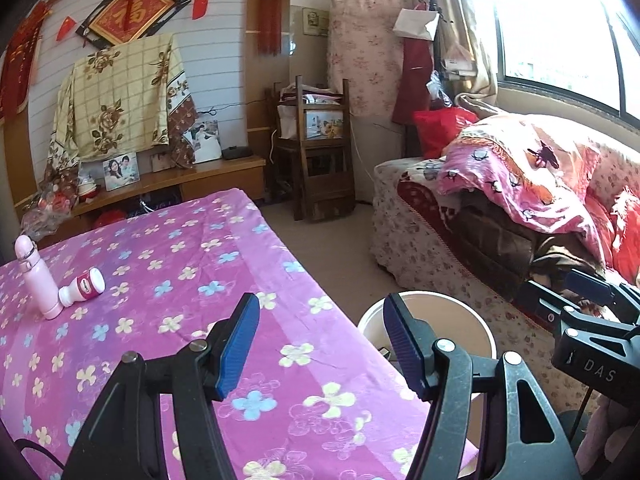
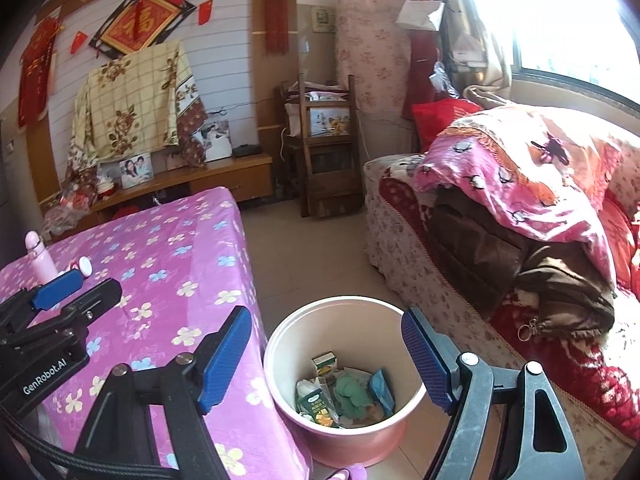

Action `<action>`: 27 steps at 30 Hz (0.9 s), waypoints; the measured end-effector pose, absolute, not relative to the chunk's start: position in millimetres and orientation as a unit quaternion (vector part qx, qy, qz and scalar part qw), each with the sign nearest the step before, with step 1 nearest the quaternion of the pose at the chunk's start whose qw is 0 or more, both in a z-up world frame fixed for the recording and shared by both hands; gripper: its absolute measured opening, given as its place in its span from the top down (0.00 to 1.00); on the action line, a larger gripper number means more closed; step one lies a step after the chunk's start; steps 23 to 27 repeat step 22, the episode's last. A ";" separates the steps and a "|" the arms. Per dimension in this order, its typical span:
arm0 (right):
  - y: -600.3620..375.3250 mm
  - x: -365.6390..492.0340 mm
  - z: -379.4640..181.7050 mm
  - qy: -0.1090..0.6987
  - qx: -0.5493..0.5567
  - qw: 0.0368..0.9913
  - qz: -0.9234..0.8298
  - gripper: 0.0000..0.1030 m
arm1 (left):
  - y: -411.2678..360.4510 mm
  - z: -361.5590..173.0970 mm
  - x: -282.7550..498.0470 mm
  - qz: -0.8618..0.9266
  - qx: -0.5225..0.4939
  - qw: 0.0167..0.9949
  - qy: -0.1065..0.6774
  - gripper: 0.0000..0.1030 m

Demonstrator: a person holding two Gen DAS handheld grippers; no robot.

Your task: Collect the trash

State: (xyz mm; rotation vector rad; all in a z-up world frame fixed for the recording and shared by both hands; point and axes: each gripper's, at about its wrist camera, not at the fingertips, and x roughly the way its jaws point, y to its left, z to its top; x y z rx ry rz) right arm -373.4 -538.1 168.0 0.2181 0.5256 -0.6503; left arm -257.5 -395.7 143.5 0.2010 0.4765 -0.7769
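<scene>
Right gripper (image 2: 326,354) up close, jaws standing well apart with nothing between them, hanging over the round pink plastic bin (image 2: 280,384) on the tiled floor. Down in that bin: a green drink carton (image 2: 316,402), a second small carton (image 2: 325,361), a teal wrapper (image 2: 382,390) and crumpled green scraps, all lying on the bottom. Left gripper (image 1: 320,346) beside it, jaws also spread wide and empty, poised above the near corner of the counter draped in a purple cloth with a flower print (image 1: 168,264), and the bin's white rim (image 1: 366,322) peeks out past that edge. Further along the counter, at its far left, a tall pale pink bottle (image 1: 36,280) stands upright, and a small white bottle with a red label (image 1: 82,286) lies on its side, touching the tall one's base. Off to the right, a sofa heaped with a pink blanket (image 2: 520,168).
</scene>
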 end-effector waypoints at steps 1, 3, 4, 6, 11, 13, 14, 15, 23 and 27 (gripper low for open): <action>-539.3 -374.4 167.8 0.254 0.107 0.908 -0.316 0.22 | -396.3 143.4 -258.6 -0.375 0.098 0.893 0.229 0.37; -541.0 -376.6 167.9 0.252 0.109 0.907 -0.318 0.22 | -398.3 144.3 -261.9 -0.377 0.102 0.892 0.226 0.37; -542.2 -378.4 168.1 0.251 0.110 0.907 -0.319 0.22 | -399.6 144.7 -263.6 -0.379 0.104 0.892 0.224 0.37; -544.6 -380.3 168.1 0.249 0.113 0.907 -0.321 0.22 | -400.7 145.8 -265.7 -0.380 0.106 0.892 0.222 0.37; -548.9 -384.5 167.2 0.248 0.116 0.905 -0.325 0.22 | -401.9 148.8 -273.8 -0.399 0.108 0.887 0.208 0.37; -549.9 -385.4 166.6 0.248 0.118 0.905 -0.325 0.22 | -403.2 149.1 -276.9 -0.402 0.113 0.886 0.201 0.37; -550.1 -385.2 166.3 0.248 0.119 0.905 -0.325 0.22 | -403.9 148.8 -278.0 -0.403 0.116 0.886 0.198 0.37; -550.5 -385.7 165.9 0.249 0.120 0.904 -0.326 0.22 | -404.5 148.2 -278.6 -0.404 0.118 0.886 0.197 0.37; -552.9 -387.1 163.8 0.250 0.122 0.902 -0.330 0.22 | -404.6 145.7 -279.8 -0.405 0.119 0.885 0.197 0.37; -552.9 -387.1 163.8 0.250 0.122 0.902 -0.330 0.22 | -404.6 145.7 -279.8 -0.405 0.119 0.885 0.197 0.37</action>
